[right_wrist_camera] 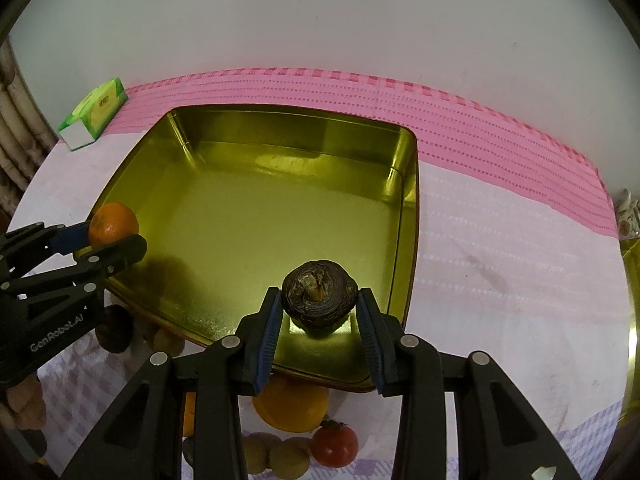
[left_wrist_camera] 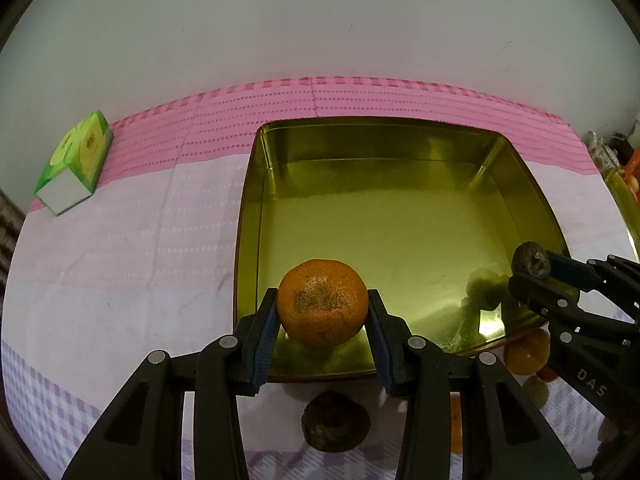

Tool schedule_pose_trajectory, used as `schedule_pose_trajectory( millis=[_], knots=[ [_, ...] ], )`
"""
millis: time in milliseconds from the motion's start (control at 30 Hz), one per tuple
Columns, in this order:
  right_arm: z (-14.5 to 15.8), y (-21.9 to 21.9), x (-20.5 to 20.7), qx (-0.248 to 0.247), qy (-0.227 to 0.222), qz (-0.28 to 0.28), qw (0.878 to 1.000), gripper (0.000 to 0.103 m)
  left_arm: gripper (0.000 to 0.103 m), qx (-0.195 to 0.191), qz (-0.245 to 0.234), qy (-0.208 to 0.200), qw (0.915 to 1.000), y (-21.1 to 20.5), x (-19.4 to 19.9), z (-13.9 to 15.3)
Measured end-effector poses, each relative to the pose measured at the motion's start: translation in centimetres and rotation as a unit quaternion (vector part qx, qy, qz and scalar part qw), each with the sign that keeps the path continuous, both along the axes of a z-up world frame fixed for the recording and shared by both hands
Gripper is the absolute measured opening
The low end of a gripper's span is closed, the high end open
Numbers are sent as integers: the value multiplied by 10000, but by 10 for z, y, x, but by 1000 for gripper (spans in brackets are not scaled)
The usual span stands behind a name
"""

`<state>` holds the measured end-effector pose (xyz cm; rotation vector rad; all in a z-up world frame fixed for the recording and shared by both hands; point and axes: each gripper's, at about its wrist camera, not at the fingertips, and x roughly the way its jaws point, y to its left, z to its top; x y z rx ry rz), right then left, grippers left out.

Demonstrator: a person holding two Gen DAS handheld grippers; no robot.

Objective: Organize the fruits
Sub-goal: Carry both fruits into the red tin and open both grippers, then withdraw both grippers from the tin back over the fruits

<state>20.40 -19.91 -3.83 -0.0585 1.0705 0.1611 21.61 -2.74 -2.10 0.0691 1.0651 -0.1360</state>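
A shiny gold metal tray [left_wrist_camera: 400, 140] [right_wrist_camera: 280, 120] lies on the cloth-covered table, with no fruit in it. My left gripper [left_wrist_camera: 322, 316] is shut on an orange mandarin [left_wrist_camera: 322, 307] and holds it over the tray's near left rim; both also show in the right wrist view, the left gripper [right_wrist_camera: 108, 240] and the mandarin [right_wrist_camera: 113, 224]. My right gripper [right_wrist_camera: 319, 314] is shut on a dark brown wrinkled fruit [right_wrist_camera: 319, 294] above the tray's near right corner; in the left wrist view the right gripper [left_wrist_camera: 532, 270] and that fruit [left_wrist_camera: 530, 259] show at the right.
Loose fruit lies on the cloth in front of the tray: a dark brown fruit [left_wrist_camera: 335, 420], an orange [right_wrist_camera: 290, 404], a small red fruit [right_wrist_camera: 334, 444], several tan round fruits [right_wrist_camera: 276, 454]. A green tissue box [left_wrist_camera: 76, 160] stands far left. A second gold tray's edge [right_wrist_camera: 632, 320] shows at the right.
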Motion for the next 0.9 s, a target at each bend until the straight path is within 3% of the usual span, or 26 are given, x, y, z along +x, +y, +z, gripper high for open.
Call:
schedule_pose_trajectory(
  millis=[300,533,900],
  knots=[
    [0,-3,-2,27,-2,-8,10000,36,44,5,79,99,9999,2,2,-6],
    [4,-2,-6,53,-52,0,10000,42,47,-4,59,87,9999,1,1,-5],
    [23,-2,-24,169,-211,-21,9996,42,49,-28,49,-110,9999,2,-20,14]
  ],
)
